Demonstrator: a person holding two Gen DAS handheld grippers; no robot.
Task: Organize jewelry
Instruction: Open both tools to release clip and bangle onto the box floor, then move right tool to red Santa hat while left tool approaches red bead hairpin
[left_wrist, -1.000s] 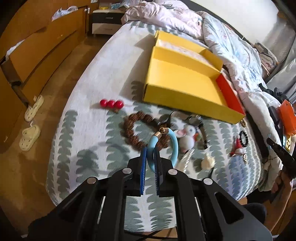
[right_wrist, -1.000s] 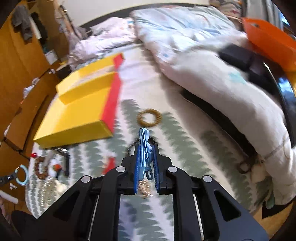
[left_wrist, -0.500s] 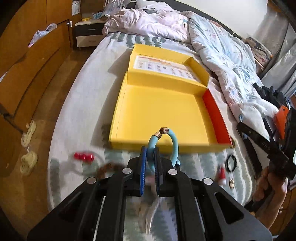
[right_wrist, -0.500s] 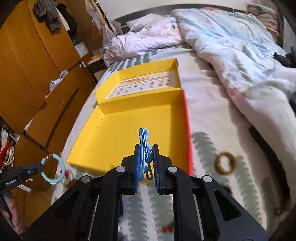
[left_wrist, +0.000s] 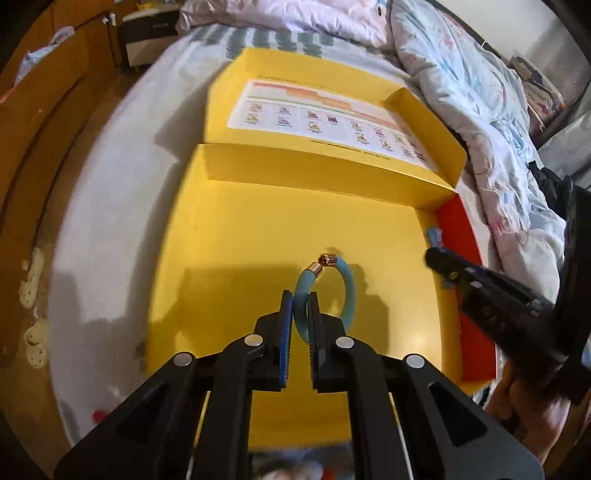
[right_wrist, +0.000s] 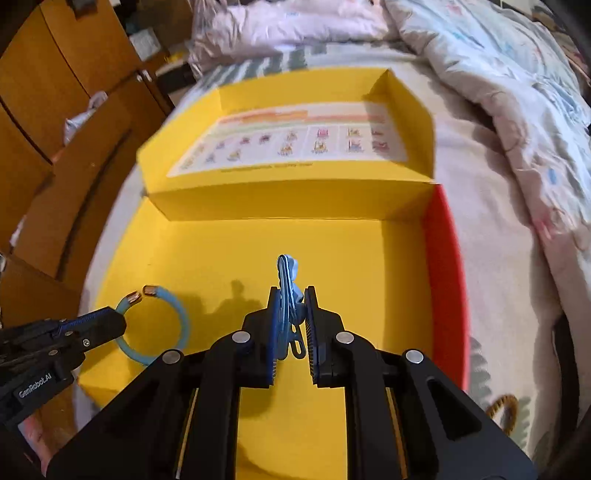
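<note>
An open yellow box (left_wrist: 236, 236) with a red right wall lies on the bed; it also shows in the right wrist view (right_wrist: 221, 251). My left gripper (left_wrist: 301, 295) is shut on a light blue bangle (left_wrist: 349, 291) with gold end caps, held over the box floor. The bangle also shows in the right wrist view (right_wrist: 183, 325). My right gripper (right_wrist: 291, 291) is shut on a small blue hair clip (right_wrist: 286, 273), held over the box near its middle. The right gripper also shows in the left wrist view (left_wrist: 436, 258) by the red wall.
The box lid (right_wrist: 295, 147) with a printed sheet stands open at the far side. A crumpled duvet (left_wrist: 480, 92) lies to the right. A brown ring (right_wrist: 502, 410) lies on the patterned sheet right of the box. Wooden cabinets (right_wrist: 55, 110) stand at the left.
Both grippers have moved forward over the yellow box, each still holding its item. The loose jewelry on the sheet has dropped out of view behind them.
</note>
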